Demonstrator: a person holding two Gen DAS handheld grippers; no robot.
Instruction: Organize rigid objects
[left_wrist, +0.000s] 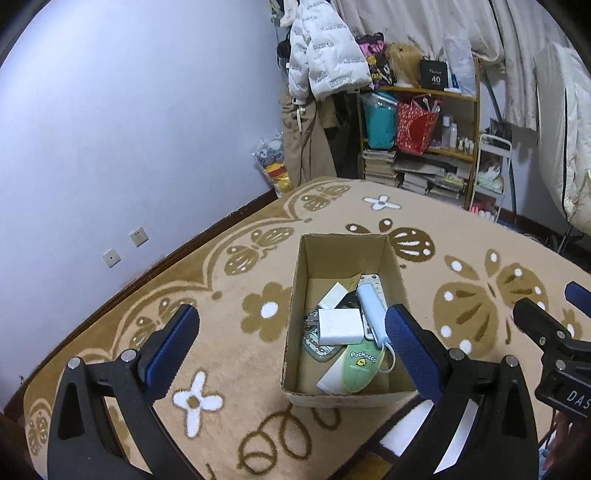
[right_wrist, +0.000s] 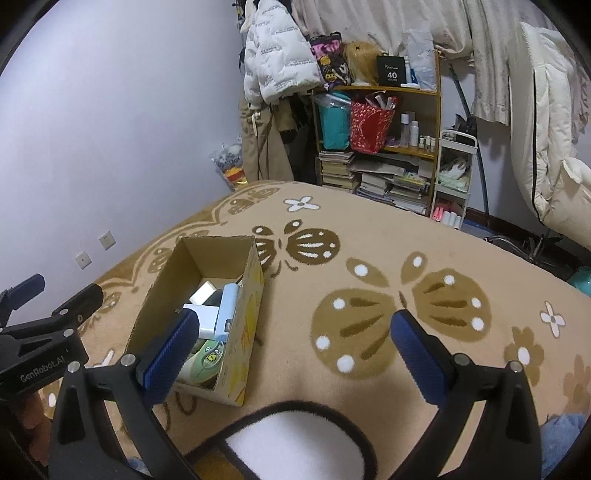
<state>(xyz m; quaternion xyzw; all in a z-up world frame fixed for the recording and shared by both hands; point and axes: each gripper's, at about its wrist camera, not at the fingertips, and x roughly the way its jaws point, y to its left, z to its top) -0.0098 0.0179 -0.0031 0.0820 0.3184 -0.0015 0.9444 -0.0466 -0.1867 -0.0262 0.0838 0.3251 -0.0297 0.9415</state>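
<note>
L gripper (left_wrist: 291, 328) hung above the rug (left_wrist: 369, 218), jaws spread wide, nothing between the blue pads (left_wrist: 173, 343). Its L pad sat over bare rug w/ flower print, R pad overlapped the near R rim of the cardboard box (left_wrist: 306, 258).

Box stood open-topped on the rug, roughly mid-rug, long side running away from the cameras. Inside, piled toward the near end: white charger block (left_wrist: 340, 325) on top, centre; pale blue stick-shaped device (left_wrist: 371, 301) w/ wrist loop along the R wall; green oval item w/ cartoon print (left_wrist: 364, 365) at the near R corner; small white flat block (left_wrist: 332, 295) further back. Far end of box floor was bare cardboard.

R gripper (right_wrist: 295, 332) was to the R of the box, jaws likewise wide apart and empty. Its L pad crossed the box's near end in the R wrist view; R pad over the butterfly pattern.

Beyond the rug's far edge: wooden shelf (right_wrist: 436, 92) w/ books and bags, white puffer jacket (right_wrist: 273, 62) hanging L of it.
</note>
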